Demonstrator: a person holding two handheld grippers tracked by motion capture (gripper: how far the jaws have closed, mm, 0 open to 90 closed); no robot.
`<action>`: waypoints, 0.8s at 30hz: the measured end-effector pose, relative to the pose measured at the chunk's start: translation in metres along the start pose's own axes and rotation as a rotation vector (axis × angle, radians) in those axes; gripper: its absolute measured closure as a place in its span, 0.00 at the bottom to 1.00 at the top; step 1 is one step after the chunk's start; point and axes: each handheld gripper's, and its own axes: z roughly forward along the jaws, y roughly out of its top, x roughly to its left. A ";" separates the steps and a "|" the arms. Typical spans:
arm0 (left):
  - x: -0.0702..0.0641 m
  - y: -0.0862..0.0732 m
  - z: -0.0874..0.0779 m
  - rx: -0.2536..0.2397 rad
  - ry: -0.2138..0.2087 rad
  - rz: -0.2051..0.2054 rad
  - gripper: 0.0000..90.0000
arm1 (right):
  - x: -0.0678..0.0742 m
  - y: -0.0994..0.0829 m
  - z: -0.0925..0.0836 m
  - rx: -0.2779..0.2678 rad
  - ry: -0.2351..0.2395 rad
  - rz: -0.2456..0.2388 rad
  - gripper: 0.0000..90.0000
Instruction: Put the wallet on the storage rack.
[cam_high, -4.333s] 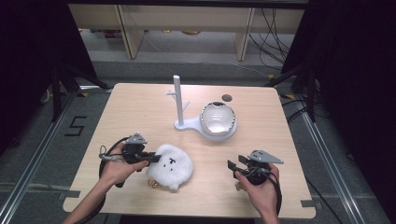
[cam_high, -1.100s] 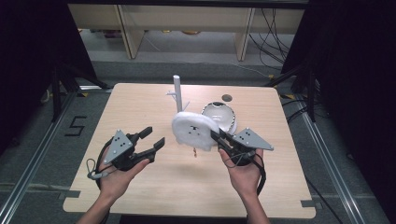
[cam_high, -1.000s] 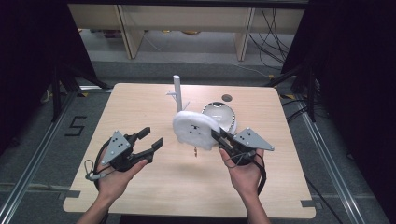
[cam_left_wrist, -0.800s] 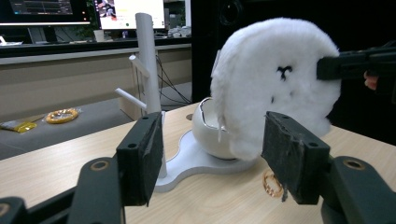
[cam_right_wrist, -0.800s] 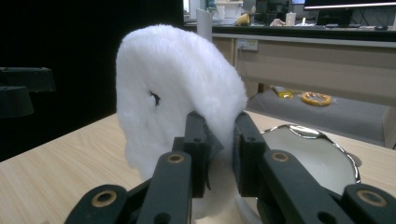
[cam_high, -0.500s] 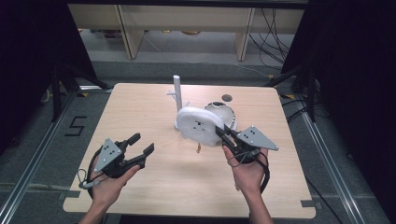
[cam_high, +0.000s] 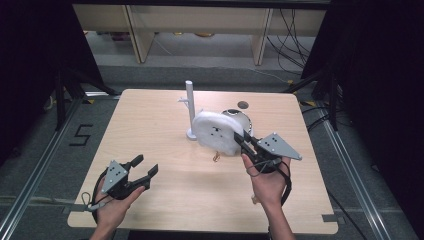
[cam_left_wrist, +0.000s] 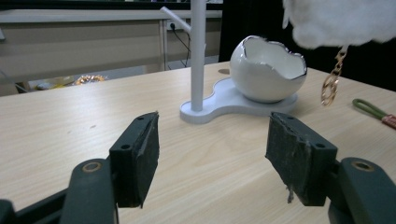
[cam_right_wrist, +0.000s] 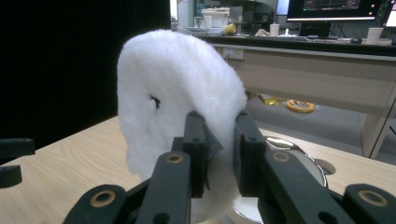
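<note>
A white fluffy plush (cam_high: 217, 131) with a gold chain (cam_high: 216, 157) dangling beneath it hangs above the table, in front of the white stand. My right gripper (cam_high: 240, 137) is shut on its edge. The right gripper view shows the fur (cam_right_wrist: 173, 93) pinched between the two black pads (cam_right_wrist: 198, 140). My left gripper (cam_high: 145, 165) is low over the table's front left. It is open, its jaws have just been opening, and nothing is between them (cam_left_wrist: 212, 135). From the left gripper view the plush (cam_left_wrist: 336, 18) and chain (cam_left_wrist: 331, 81) hang at the upper right.
A white stand with an upright post (cam_high: 190, 107) and an egg-shaped bowl (cam_high: 239, 117) sits at the middle back of the table. The bowl (cam_left_wrist: 268, 70) has a jagged silver rim. A green cord (cam_left_wrist: 369, 109) lies on the table right of it. A round hole (cam_high: 243, 105) is behind the bowl.
The plush, earlier lying on the table by the left gripper, now hangs from the right gripper near the bowl. Over the last second the left hand sank toward the table's front left.
</note>
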 end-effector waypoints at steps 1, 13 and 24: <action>0.001 -0.003 0.000 -0.005 -0.001 0.000 0.38 | 0.000 0.000 0.001 -0.010 0.001 0.000 0.87; 0.013 -0.025 0.002 0.008 0.033 0.002 0.36 | -0.006 0.008 -0.001 -0.021 -0.030 -0.001 0.87; 0.018 -0.034 0.004 0.012 0.043 0.003 0.35 | -0.016 0.016 0.001 -0.037 -0.049 -0.006 0.87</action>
